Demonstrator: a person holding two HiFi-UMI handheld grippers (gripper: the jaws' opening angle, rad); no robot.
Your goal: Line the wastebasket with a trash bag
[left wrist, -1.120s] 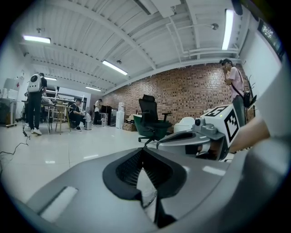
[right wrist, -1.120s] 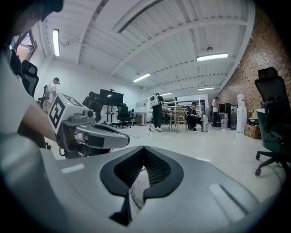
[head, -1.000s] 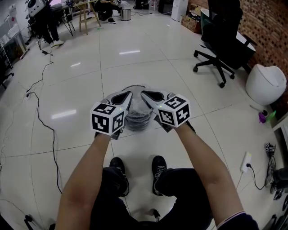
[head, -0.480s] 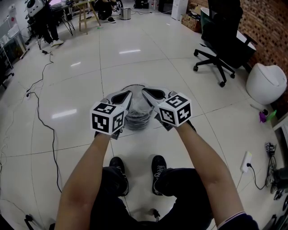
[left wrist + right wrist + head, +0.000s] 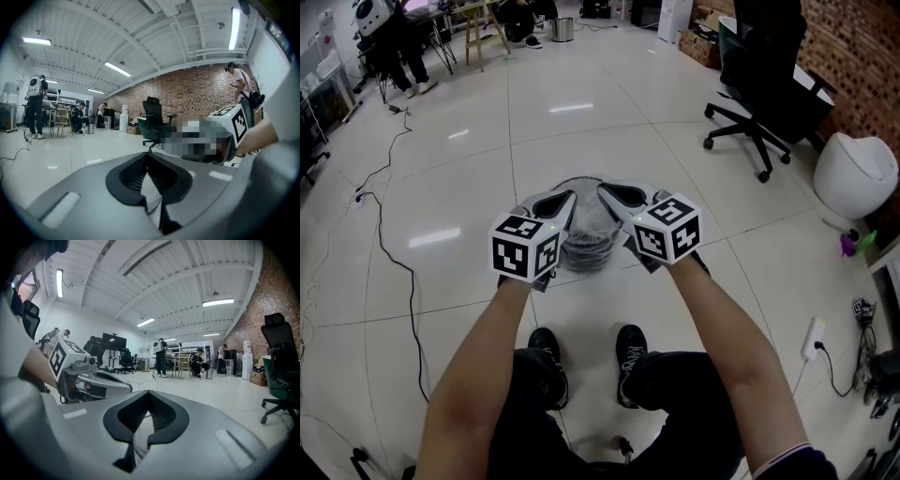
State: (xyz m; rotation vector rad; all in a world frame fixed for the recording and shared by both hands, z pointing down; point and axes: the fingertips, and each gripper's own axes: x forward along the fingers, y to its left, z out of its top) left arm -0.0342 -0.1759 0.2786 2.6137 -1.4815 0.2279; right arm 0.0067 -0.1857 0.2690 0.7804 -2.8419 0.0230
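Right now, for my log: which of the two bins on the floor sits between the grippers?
The dark mesh wastebasket near the person's shoes, a clear trash bag at its mouth. The small metal bin stands far off, by the stool.

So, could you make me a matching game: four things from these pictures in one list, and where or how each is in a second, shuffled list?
Things:
1. left hand-held gripper
2. black swivel office chair
3. thin black cable
4. round grey wastebasket

Places or states:
A. lies on the white tiled floor, head view's left
B. stands ahead of the person's black shoes
C. shut on the clear plastic trash bag
D. near the red brick wall, upper right

Pairs: 1-C, 2-D, 3-A, 4-B
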